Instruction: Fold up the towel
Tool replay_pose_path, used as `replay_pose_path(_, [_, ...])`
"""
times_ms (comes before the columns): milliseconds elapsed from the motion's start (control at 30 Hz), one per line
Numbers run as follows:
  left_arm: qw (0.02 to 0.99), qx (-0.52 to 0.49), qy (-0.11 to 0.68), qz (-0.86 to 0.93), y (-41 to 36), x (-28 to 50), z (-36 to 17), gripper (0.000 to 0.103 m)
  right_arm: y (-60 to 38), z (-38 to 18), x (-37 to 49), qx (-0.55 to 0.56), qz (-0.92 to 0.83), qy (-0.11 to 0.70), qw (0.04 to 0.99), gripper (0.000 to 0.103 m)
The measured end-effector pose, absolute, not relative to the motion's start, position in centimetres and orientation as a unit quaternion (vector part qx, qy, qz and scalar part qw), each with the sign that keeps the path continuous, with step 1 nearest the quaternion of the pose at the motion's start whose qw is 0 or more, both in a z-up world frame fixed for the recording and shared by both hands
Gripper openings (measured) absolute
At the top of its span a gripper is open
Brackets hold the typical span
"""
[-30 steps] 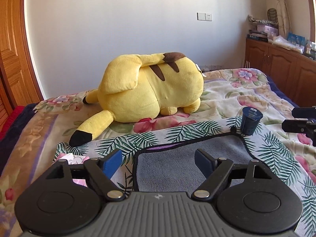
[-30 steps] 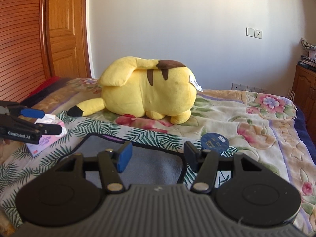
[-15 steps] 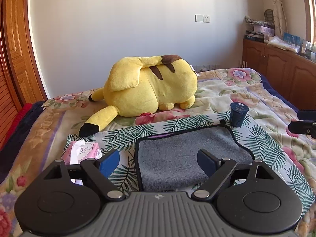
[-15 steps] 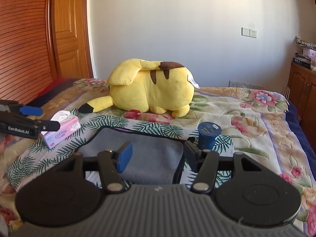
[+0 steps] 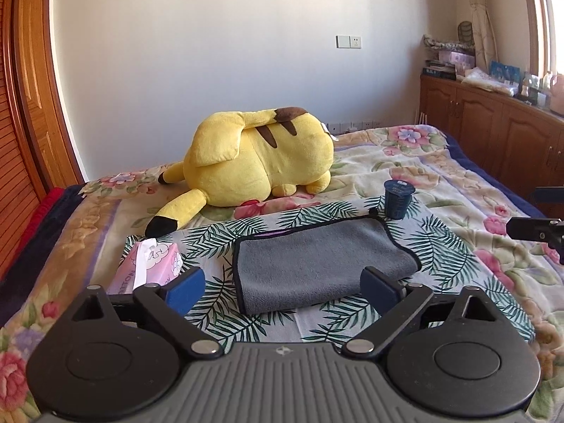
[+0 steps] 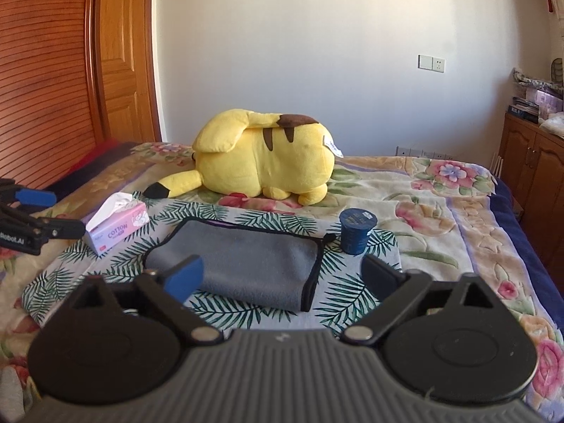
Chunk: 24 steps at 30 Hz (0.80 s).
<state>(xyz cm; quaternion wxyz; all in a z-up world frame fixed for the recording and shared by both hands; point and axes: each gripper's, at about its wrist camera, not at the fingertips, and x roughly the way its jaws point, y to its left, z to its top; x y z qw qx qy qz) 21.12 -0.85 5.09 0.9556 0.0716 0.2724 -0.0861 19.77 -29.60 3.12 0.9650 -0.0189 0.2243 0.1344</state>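
A grey towel with black trim lies folded on a palm-leaf cloth on the bed; it also shows in the right wrist view. My left gripper is open and empty, held back from the towel's near edge. My right gripper is open and empty, also short of the towel. Each gripper shows at the edge of the other's view: the right one and the left one.
A pink tissue box lies left of the towel. A dark blue cup stands at the towel's far right corner. A big yellow plush toy lies behind. Wooden cabinets stand at the right, a wooden door at the left.
Both grippers have pulled back and up from the towel, so more of the bed shows. The right gripper's jaws have opened wider. The towel lies still.
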Motion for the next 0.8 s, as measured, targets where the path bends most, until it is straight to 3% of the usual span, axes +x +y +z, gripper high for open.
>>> replay_pose_path(67, [0.957,0.072,0.268,-0.083,-1.0,20.2,5.3,0.087,-29.7,3.3,19.1,-0.013,0.134,0.222,0.966,0.103])
replay_pose_path(800, [0.965,0.075,0.239,-0.077,-2.3,10.3,4.7,0.087,-28.9,2.5,12.0,-0.012,0.133,0.218,0.967,0.103])
